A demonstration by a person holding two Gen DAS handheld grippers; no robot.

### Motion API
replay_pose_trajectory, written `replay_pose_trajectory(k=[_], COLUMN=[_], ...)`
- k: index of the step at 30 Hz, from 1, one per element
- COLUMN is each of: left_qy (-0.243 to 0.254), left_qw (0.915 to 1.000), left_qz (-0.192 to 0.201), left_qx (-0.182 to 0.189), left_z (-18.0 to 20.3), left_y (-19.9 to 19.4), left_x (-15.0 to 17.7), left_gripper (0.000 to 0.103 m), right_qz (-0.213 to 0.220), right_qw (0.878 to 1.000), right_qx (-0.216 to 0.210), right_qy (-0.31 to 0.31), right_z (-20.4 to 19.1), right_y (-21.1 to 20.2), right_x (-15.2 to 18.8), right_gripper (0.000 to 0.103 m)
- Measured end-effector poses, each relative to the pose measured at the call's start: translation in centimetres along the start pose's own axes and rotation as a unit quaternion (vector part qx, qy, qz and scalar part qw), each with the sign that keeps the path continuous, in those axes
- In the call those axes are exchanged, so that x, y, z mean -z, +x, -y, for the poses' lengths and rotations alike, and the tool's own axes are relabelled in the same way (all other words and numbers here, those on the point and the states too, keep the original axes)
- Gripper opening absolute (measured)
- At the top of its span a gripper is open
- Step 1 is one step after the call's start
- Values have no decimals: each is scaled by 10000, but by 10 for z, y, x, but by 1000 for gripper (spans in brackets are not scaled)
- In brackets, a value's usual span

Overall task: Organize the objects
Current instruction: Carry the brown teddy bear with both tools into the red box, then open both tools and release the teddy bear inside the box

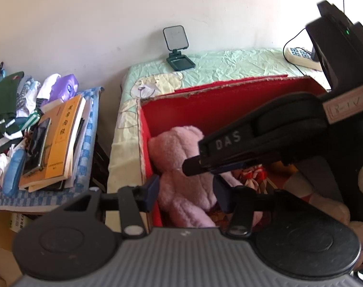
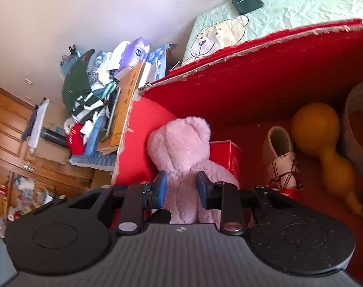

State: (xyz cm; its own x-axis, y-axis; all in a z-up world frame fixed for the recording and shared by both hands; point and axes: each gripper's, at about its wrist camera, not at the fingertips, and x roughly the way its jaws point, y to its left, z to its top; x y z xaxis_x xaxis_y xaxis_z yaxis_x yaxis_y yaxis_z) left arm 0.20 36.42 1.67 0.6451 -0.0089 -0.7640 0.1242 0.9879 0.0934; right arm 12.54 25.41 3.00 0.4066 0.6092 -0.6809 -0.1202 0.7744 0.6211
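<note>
A fluffy pale-pink plush bear sits inside a red-lined open cardboard box, in the box's near left corner, its back against the left wall.

The right tool has its blue-padded fingers set narrow on either side of the bear's body, just below the head; the pads look to be pressing the fur, so it grips the bear.

The left tool also reaches into the box at the same bear. Its left pad sits at the bear's left side by the box wall and its right pad against the bear's other flank, so it is closed on the toy as well, at a wider spacing. The right tool's black body crosses the upper right of the left wrist view above the bear.

Further right on the box floor lie a small red carton just behind the bear, a cream shoe-shaped item with dark lacing, an orange gourd-shaped object and a grey speckled round container at the far right.

The box rests on a bed with a pale-green sheet printed with a cartoon bear. A dark-green phone stand stands on the bed's far side by the wall. To the left, a surface with a blue checked cloth carries a yellow book, a phone and a heap of clothes.
</note>
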Motion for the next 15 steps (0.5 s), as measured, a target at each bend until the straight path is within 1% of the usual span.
replay_pose_trajectory(k=[3, 7, 11, 15], left_qy=[-28, -92, -107, -141], left_qw=[10000, 9999, 9996, 9992], left_qz=[-28, -130, -265, -382], left_qx=[2, 43, 30, -12], left_z=[1, 3, 7, 11], left_y=[2, 7, 15, 21], left_x=[0, -4, -5, -5], left_gripper=[54, 54, 54, 54], right_qz=[-4, 39, 219, 338], right_qw=[9999, 9996, 9997, 9992], right_qx=[-102, -128, 63, 58], right_qy=[107, 252, 66, 180], right_z=[4, 7, 6, 15], right_y=[-4, -7, -19, -28], right_x=[-1, 0, 6, 10], right_gripper=[32, 32, 32, 32])
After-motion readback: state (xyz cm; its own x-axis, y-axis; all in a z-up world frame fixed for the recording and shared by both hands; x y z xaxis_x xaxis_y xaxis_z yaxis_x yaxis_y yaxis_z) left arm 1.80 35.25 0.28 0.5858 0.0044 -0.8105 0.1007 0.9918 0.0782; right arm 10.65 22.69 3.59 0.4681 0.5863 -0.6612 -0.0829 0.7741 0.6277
